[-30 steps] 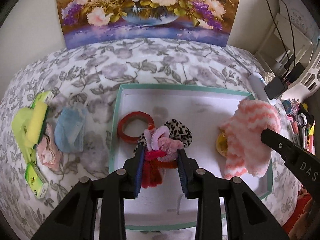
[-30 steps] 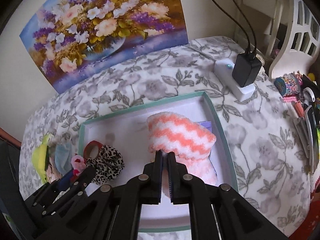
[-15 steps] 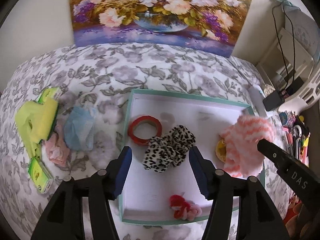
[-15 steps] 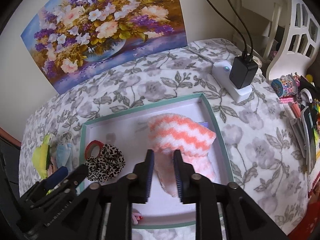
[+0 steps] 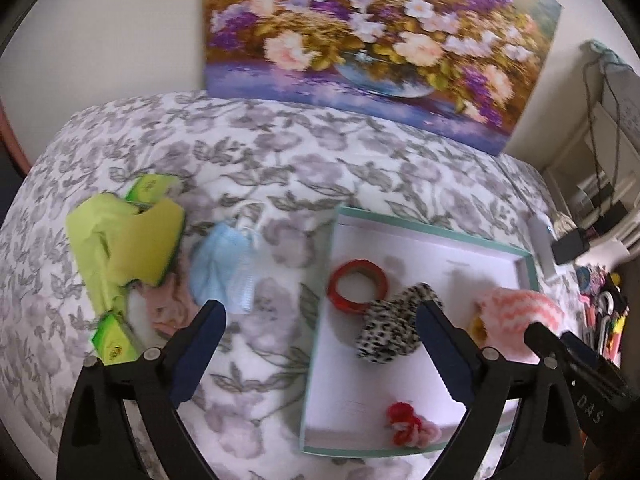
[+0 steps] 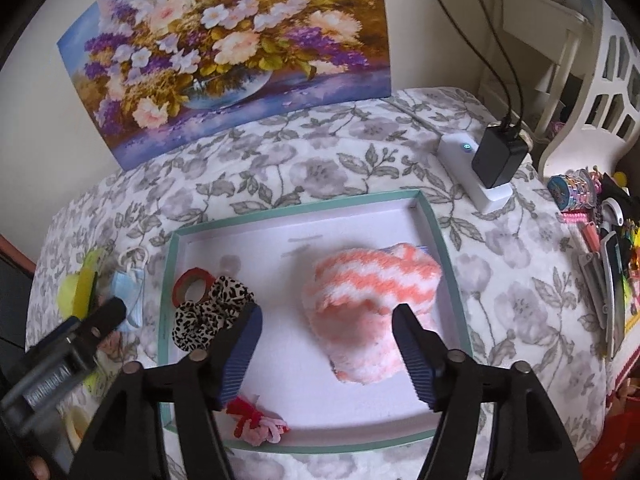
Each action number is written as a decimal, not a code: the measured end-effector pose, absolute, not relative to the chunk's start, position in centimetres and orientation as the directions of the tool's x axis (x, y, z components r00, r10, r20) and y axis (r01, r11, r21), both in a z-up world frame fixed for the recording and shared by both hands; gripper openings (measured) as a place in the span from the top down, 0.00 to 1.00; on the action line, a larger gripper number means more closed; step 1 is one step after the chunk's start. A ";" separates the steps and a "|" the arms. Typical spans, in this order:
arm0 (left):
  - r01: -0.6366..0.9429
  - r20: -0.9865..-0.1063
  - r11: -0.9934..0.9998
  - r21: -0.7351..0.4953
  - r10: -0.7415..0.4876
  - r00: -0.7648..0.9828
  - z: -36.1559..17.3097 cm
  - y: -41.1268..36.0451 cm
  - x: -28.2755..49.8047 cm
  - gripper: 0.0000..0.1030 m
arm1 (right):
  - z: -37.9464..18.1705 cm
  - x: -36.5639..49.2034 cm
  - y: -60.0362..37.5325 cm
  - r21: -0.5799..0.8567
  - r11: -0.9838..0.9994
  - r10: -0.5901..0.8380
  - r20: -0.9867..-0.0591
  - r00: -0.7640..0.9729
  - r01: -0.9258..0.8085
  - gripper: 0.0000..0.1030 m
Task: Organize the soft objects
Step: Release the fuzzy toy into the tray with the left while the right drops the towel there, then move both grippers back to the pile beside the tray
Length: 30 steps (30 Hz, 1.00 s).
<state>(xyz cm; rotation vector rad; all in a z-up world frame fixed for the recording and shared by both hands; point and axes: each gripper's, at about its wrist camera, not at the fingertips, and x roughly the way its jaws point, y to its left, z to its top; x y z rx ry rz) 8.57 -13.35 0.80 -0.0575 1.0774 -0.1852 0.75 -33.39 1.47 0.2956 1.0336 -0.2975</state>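
Observation:
A teal-rimmed tray [image 5: 432, 232] on the flowered bedspread holds a red tape ring [image 5: 357, 286], a leopard scrunchie [image 5: 394, 330], an orange-and-white fuzzy cloth [image 6: 372, 292] and a red-pink fuzzy bundle [image 5: 408, 426] at its near edge. My left gripper [image 5: 318, 320] hovers over the tray's left rim, its jaws opening wide with nothing between them. My right gripper [image 6: 326, 332] hangs above the fuzzy cloth; its jaws are opening and the pads stand clear of the cloth. Left of the tray lie a blue face mask [image 5: 224, 264], a yellow-green sponge [image 5: 136, 240] and a pink cloth [image 5: 168, 304].
A flower painting [image 6: 232, 48] leans on the wall behind the bed. A white power block with a black charger [image 6: 492, 160] sits past the tray's right corner. Small colourful clutter [image 6: 592, 216] lines the right edge. Green packets [image 5: 114, 344] lie by the sponge.
The left jaws opened and dropped the red-pink bundle at the tray's near edge; that gripper shifted left. The right jaws opened off the fuzzy cloth, which now lies in the tray.

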 end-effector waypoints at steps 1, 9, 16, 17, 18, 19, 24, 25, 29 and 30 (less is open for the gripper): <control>0.110 -0.871 0.985 -0.130 -0.166 0.462 0.7 -12.9 8.7 0.06 | 1.3 0.8 -33.2 0.096 0.922 -0.103 -0.873 0.476 0.375 0.24; 0.042 -0.876 0.996 -0.081 -0.091 0.474 0.7 -10.0 9.3 0.06 | 1.1 1.2 -32.3 0.069 0.928 -0.124 -0.869 0.479 0.365 0.00; -0.032 -0.863 0.997 -0.074 -0.048 0.503 1.4 -6.1 9.9 0.06 | 1.3 1.9 -30.7 0.096 0.932 -0.098 -0.861 0.500 0.349 0.00; -0.044 -0.861 0.997 -0.068 -0.037 0.507 1.5 -5.5 10.0 0.06 | 1.3 2.0 -30.3 0.092 0.935 -0.098 -0.860 0.500 0.341 0.00; -0.053 -0.859 0.997 -0.061 -0.026 0.511 1.6 -4.9 9.9 0.06 | 1.3 2.1 -30.0 0.090 0.938 -0.097 -0.860 0.501 0.335 0.00; -0.062 -0.857 0.997 -0.054 -0.015 0.514 1.8 -4.5 10.0 0.06 | 1.4 2.2 -29.6 0.088 0.941 -0.094 -0.859 0.503 0.326 0.00; -0.103 -0.853 0.993 -0.048 0.013 0.521 2.3 -1.5 10.0 0.06 | 2.0 2.6 -27.8 0.083 0.955 -0.082 -0.847 0.525 0.283 0.00; -0.118 -0.852 0.992 -0.044 0.025 0.523 2.4 -0.5 9.9 0.06 | 2.4 2.7 -27.1 0.084 0.960 -0.076 -0.839 0.539 0.266 0.00; -0.164 -0.841 0.986 -0.029 0.064 0.538 3.1 2.9 9.3 0.06 | 3.8 3.1 -24.7 0.112 0.975 -0.024 -0.809 0.588 0.194 0.00; -0.170 -0.837 0.985 -0.027 0.070 0.543 3.2 3.5 9.1 0.06 | 4.0 3.2 -24.1 0.116 0.977 -0.013 -0.803 0.596 0.178 0.00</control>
